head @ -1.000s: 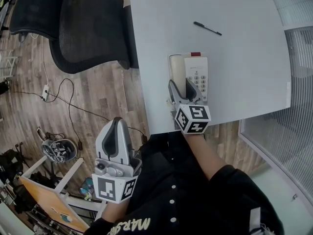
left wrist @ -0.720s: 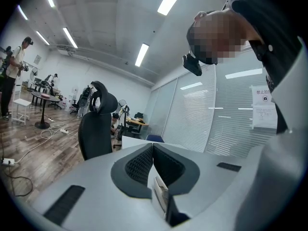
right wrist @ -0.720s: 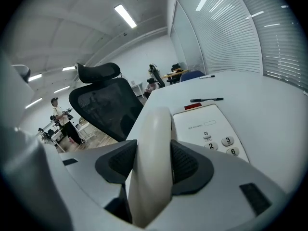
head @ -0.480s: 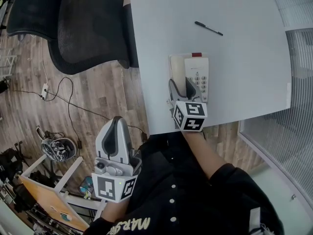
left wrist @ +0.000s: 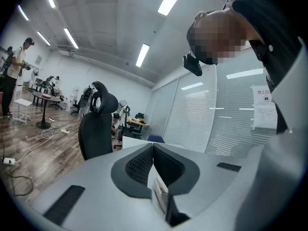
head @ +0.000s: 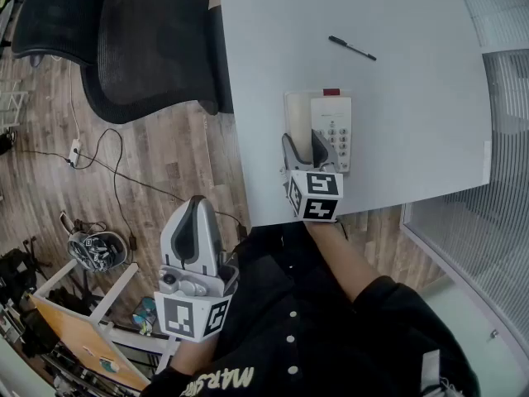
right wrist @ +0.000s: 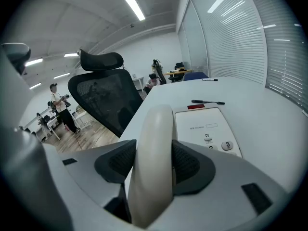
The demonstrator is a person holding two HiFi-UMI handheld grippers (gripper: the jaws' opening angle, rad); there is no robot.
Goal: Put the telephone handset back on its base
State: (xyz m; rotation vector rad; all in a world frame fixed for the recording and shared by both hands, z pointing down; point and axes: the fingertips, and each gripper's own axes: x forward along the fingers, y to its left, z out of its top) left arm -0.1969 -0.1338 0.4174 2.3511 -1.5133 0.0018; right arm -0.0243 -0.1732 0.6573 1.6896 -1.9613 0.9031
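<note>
- White, smooth-topped table (head: 413,98) fills the head view's upper right. A black mesh office chair (head: 140,40) stands at its nine o'clock edge.
- Left gripper (head: 197,213) hangs off the table at seven o'clock of the phone, jaws together on nothing.
- Right gripper (head: 303,149) has its pads against the handset's middle. Its jaws have just been opening slightly.
- Cream plastic telephone base with a keypad (head: 335,135) sits near the table's six o'clock edge.
- Cream curved plastic handset (right wrist: 155,124) lies along the base's nine o'clock side, seemingly in its cradle. It is probably light, rigid and slippery, so its narrow middle suits gripping.
- Thin black pen (head: 351,47) lies at one o'clock of the base.
</note>
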